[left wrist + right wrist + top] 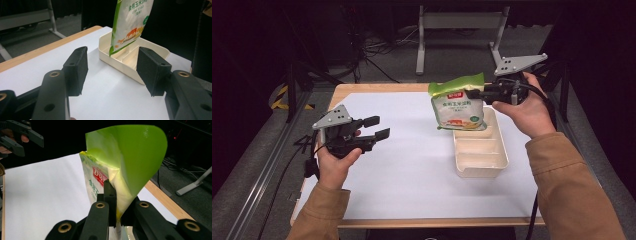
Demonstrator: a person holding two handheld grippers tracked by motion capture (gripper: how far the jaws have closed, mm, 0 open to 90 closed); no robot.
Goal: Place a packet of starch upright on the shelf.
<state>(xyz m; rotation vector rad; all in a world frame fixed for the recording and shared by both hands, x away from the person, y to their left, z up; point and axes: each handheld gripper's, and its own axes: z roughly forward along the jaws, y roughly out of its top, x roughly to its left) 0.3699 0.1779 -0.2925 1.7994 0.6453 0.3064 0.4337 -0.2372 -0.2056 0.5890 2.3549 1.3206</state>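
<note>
Jaws on the right gripper are pinched on the green top edge of the starch bag, which hangs over the cream tray's far compartment. Left gripper hovers wide open, holding nothing, well apart above the tabletop.

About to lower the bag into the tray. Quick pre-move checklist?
1. Right gripper shut on the bag: ok, jaws pinch its top edge.
2. Bag over the tray: ok, its bottom corner hangs at the far compartment.
3. Compartments empty: near ones ok; far one partly hidden by the bag, cannot tell.
4. Left gripper open and apart from the tray: ok.
5. Grip firmness: cannot tell; the bag's top folds over above the jaws.
</note>
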